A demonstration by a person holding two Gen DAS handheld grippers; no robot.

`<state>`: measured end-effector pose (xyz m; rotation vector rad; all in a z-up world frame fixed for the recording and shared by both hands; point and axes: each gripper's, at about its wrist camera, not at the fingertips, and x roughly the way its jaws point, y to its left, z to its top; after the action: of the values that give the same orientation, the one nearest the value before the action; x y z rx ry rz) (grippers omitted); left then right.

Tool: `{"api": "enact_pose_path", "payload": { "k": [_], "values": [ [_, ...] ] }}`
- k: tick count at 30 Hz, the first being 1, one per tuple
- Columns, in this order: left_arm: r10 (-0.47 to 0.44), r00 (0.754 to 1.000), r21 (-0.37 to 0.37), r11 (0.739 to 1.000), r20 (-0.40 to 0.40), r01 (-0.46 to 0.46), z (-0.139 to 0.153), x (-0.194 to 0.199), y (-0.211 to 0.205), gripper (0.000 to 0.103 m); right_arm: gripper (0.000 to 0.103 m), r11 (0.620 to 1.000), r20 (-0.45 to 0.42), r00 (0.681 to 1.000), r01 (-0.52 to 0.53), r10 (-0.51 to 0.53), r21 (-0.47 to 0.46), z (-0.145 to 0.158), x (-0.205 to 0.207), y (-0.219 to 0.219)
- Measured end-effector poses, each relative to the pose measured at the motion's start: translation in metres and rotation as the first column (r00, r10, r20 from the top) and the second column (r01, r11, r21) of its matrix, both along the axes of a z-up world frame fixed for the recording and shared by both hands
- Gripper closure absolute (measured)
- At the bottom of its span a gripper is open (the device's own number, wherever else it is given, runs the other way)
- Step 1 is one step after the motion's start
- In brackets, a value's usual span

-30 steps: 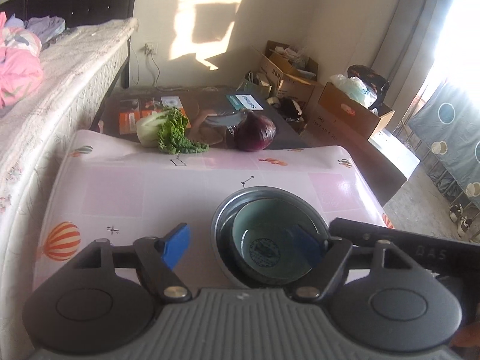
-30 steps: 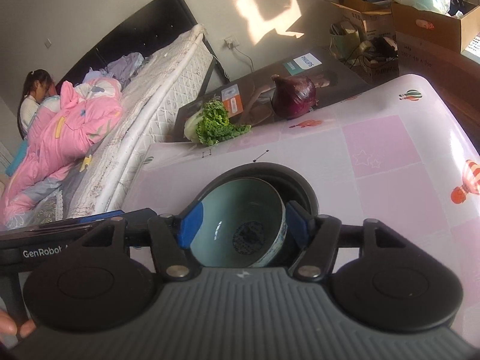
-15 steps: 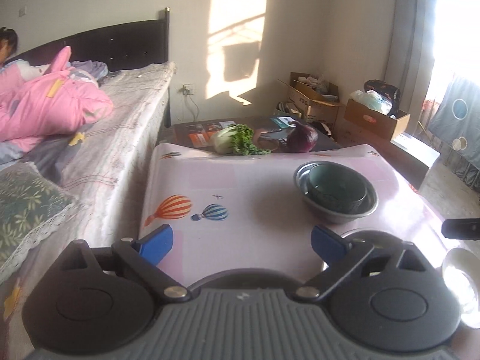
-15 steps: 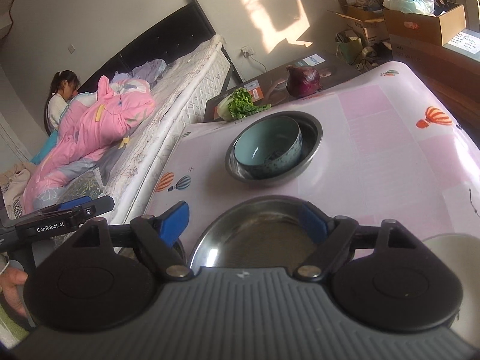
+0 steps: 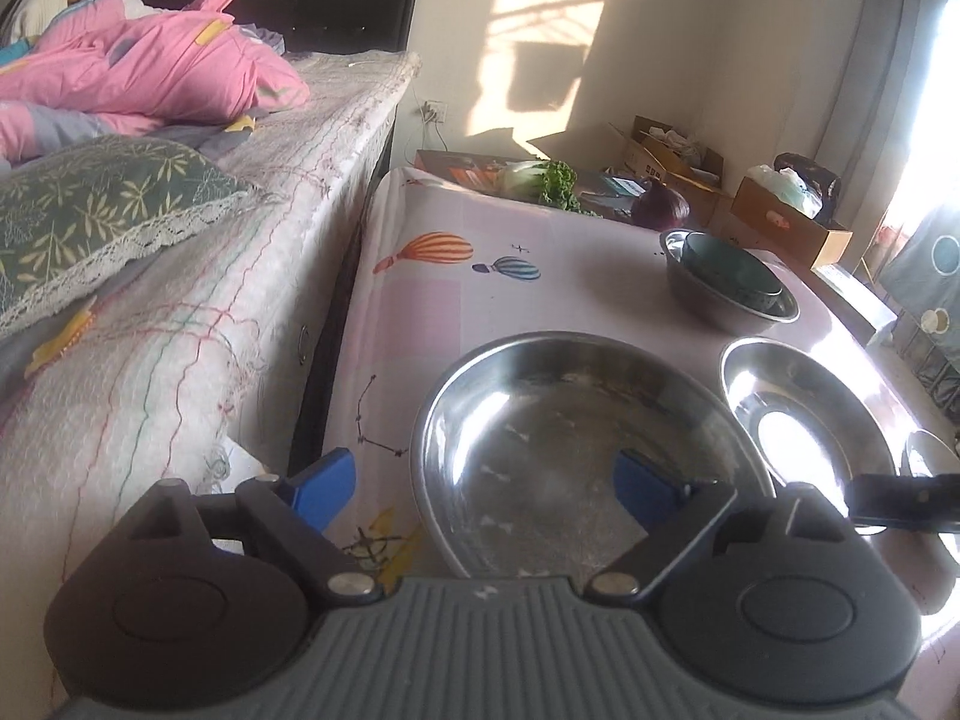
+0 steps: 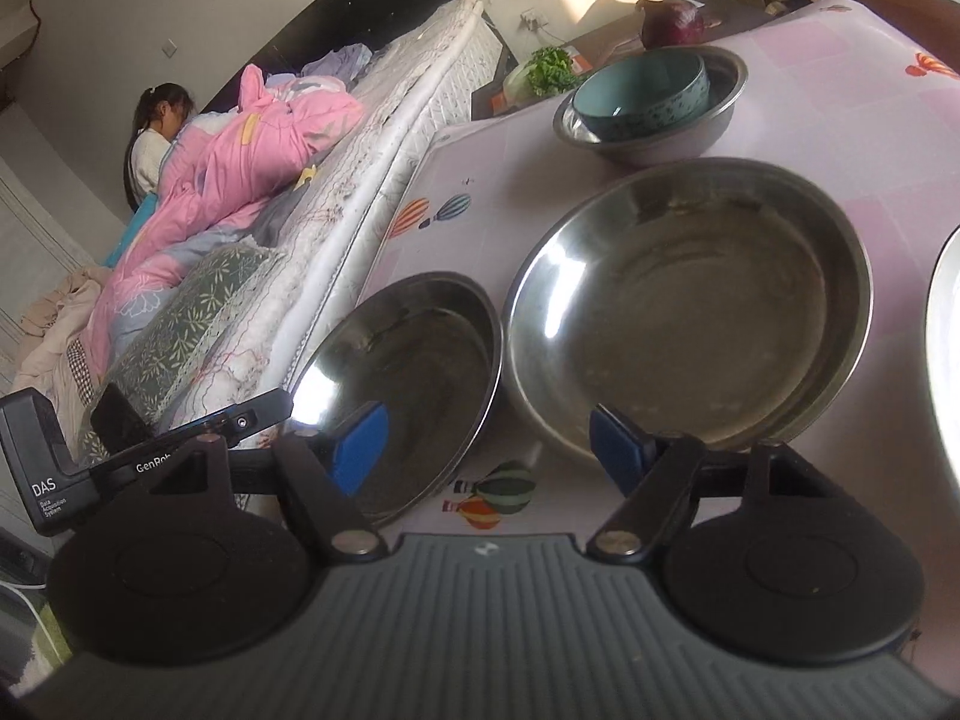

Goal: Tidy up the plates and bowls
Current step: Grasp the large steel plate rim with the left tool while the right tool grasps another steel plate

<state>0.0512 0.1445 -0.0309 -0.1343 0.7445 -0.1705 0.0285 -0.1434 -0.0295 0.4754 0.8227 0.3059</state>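
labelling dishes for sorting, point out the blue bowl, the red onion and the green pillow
blue bowl point(image 6: 624, 97), right wrist view, inner wall
red onion point(image 6: 671, 23), right wrist view, front skin
green pillow point(image 5: 90, 210), left wrist view, patterned top

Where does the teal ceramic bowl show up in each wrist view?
Left wrist: teal ceramic bowl right of centre, nested in a steel bowl.
Right wrist: teal ceramic bowl upper centre-right, nested in that steel bowl.
Shared landmark: the red cabbage behind it.
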Motion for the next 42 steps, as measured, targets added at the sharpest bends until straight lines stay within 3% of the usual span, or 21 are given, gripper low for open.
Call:
{"api": "enact_pose_path", "payload": {
  "k": [5,10,12,20,30,40,42],
  "values": [
    [0.015,0.999,-0.021,1.000,-0.044,-0.016,-0.012,0.005,0.001,0.034,0.053,1.000,-0.032,0.999,-0.003,0.003,-0.006,-0.017,0.007,0.023],
    [0.032,0.997,-0.016,0.999,-0.076,-0.033,-0.016,0.013,0.003,0.050,0.062,0.999,-0.052,0.999,0.012,-0.014,-0.034,-0.022,0.015,0.032],
    [0.032,0.995,-0.015,0.999,-0.097,-0.034,-0.018,0.016,0.004,0.063,0.070,0.999,-0.066,0.998,0.014,-0.016,-0.029,-0.026,0.019,0.035],
    [0.022,0.988,-0.039,0.999,-0.151,-0.029,-0.023,0.016,0.014,0.083,0.088,1.000,-0.079,0.997,0.001,-0.002,-0.009,-0.032,0.027,0.042],
    [-0.040,0.986,-0.070,0.997,-0.164,0.029,-0.020,0.000,0.021,0.084,0.089,0.999,-0.097,0.994,-0.052,0.051,-0.006,-0.026,0.019,0.042],
    [-0.218,0.960,-0.126,0.972,-0.176,0.197,-0.027,-0.039,0.033,0.084,0.088,0.987,-0.183,0.970,-0.157,0.161,0.041,-0.028,-0.016,0.034],
    [-0.205,0.964,-0.130,0.974,-0.169,0.184,-0.029,-0.041,0.034,0.078,0.088,0.985,-0.187,0.968,-0.161,0.169,0.056,-0.028,-0.021,0.032]
  ]
}}
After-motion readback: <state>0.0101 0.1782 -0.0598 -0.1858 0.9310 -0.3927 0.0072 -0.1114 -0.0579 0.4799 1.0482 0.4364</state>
